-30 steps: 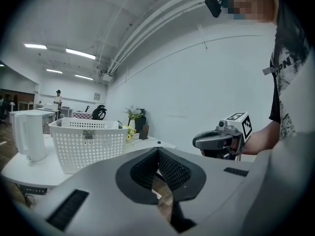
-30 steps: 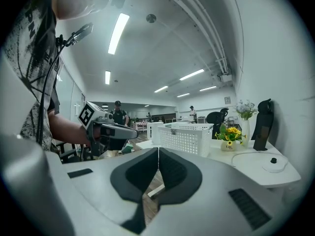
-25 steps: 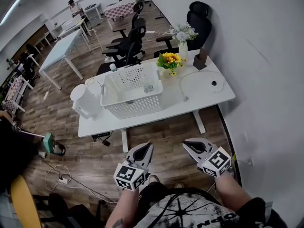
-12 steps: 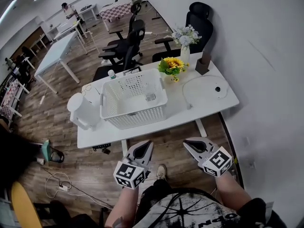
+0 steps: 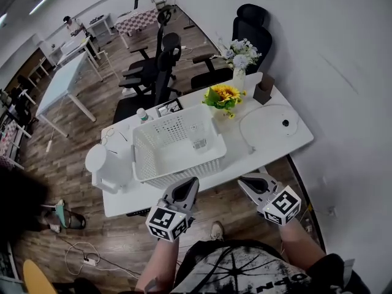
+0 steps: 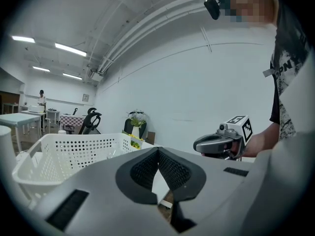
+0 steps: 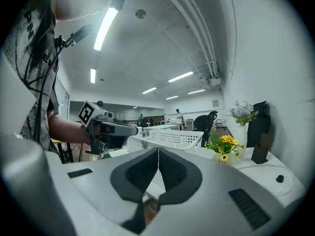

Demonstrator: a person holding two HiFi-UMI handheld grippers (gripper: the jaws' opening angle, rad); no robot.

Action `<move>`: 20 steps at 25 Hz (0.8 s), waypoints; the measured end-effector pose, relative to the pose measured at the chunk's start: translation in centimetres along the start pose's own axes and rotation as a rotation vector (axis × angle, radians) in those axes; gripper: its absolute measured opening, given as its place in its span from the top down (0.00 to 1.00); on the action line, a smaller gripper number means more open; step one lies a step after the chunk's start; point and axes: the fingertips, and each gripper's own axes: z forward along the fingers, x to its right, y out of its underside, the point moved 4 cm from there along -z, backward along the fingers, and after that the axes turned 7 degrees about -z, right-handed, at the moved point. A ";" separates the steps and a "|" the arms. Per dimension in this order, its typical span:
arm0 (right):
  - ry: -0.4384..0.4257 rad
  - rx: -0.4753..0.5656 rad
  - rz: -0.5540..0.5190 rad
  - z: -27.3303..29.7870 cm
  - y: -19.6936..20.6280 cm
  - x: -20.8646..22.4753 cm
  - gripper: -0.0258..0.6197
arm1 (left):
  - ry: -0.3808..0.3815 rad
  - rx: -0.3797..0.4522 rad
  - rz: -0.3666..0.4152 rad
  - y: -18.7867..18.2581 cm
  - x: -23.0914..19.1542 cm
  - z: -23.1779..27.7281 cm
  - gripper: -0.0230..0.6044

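My left gripper (image 5: 191,181) hangs over the front edge of a white table (image 5: 242,159), just short of a white perforated basket (image 5: 153,170). Its jaws are shut and empty, with the pads meeting in a line (image 6: 158,151). My right gripper (image 5: 244,180) hovers a little to the right, level with the left one, also shut on nothing (image 7: 158,151). Each gripper shows in the other's view: the right gripper (image 6: 219,142) and the left gripper (image 7: 114,129). A clear glass (image 5: 199,143) stands inside the basket (image 6: 69,149).
On the table are a white kettle (image 5: 101,164) at the left, sunflowers (image 5: 225,94), a vase of pale flowers (image 5: 239,72), a dark block (image 5: 264,92) and a round white pad (image 5: 278,124) with a cable. Office chairs (image 5: 160,66) stand behind. A wall runs along the right.
The table and basket have come closer. Both grippers, earlier over the wooden floor, now reach the table's front edge. Their jaws have stayed shut.
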 end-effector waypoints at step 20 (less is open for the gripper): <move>0.144 -0.013 0.006 6.2 -0.7 3.5 0.93 | 0.184 -0.014 -0.006 -1.6 -5.6 2.3 0.95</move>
